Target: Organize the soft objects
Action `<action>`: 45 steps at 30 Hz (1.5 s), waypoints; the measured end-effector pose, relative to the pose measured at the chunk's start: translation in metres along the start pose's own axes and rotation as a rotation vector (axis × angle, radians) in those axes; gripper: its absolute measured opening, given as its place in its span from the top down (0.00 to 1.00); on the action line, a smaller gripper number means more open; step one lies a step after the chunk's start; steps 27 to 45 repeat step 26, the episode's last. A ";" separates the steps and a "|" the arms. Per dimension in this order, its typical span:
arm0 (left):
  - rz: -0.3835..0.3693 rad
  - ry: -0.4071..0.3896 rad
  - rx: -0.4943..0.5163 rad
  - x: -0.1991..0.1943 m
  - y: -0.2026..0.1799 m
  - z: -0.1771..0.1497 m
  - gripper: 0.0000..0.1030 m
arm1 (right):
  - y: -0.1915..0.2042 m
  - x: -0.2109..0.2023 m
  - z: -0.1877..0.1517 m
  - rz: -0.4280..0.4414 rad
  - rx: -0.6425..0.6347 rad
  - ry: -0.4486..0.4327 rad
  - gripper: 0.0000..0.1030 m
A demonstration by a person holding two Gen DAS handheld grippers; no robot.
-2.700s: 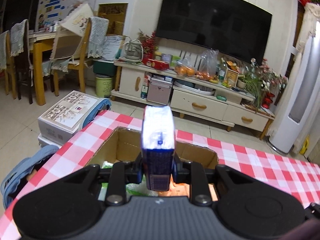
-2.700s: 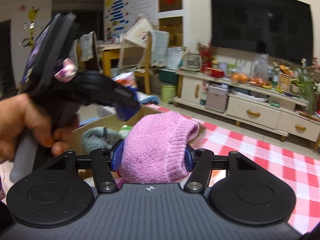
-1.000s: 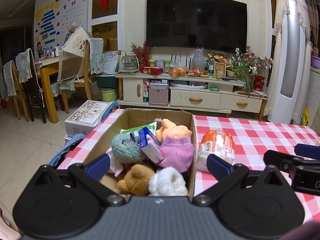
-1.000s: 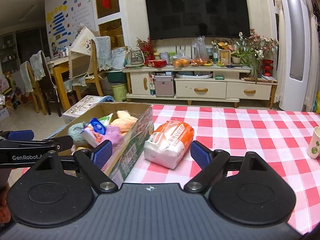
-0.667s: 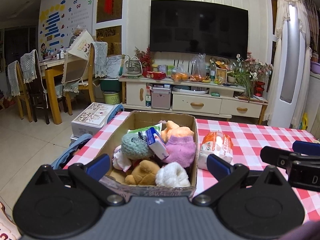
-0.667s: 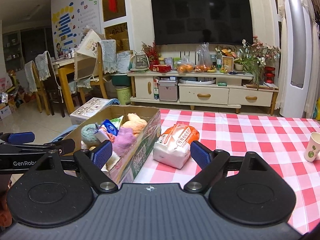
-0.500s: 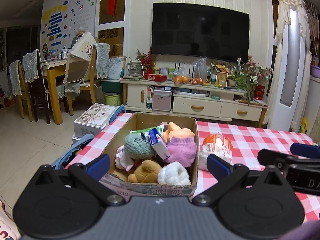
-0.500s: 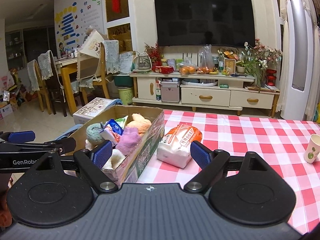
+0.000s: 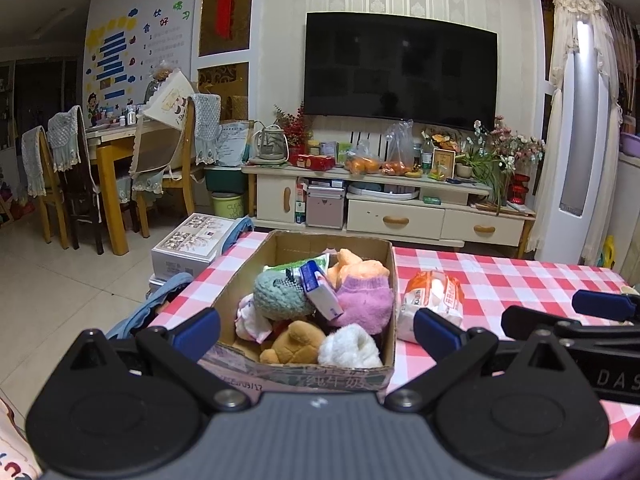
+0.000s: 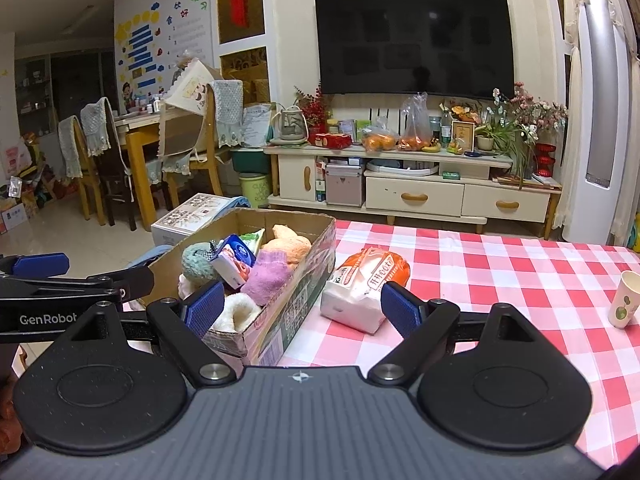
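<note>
Covering table, checked cloth [image 10: 500, 280], living room.

A: How is the light?

B: Warm indoor light, fairly bright and even over the checked desk [image 9: 500, 276] and the cardboard box [image 9: 384, 376]. The doorway at far left is dim.

A: Any glare?

B: A white strip blows out on the tall air conditioner [image 10: 600, 80], and the dark TV [image 9: 400, 68] carries faint reflections.

A: Sharpness?

B: The centre is crisp. Straight lines bow toward the edges, and the corners go black. The left hand-held gripper [image 9: 316, 330] and the right hand-held gripper [image 10: 302, 308] cast soft shadows below themselves; their near bodies look slightly soft.
</note>
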State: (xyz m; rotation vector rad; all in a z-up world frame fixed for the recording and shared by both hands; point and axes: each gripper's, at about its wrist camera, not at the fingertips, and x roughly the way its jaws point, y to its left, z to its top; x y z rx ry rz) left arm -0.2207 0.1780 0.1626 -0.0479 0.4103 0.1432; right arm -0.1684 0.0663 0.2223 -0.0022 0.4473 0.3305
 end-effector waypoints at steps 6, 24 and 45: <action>0.009 0.001 0.010 0.000 -0.002 -0.002 0.01 | 0.000 0.001 -0.002 -0.010 -0.007 0.001 0.00; -0.020 0.067 0.010 0.024 -0.017 -0.012 0.01 | -0.014 0.013 -0.016 -0.005 0.029 0.033 0.00; -0.028 0.081 0.018 0.029 -0.025 -0.013 0.01 | -0.019 0.014 -0.018 -0.010 0.045 0.032 0.00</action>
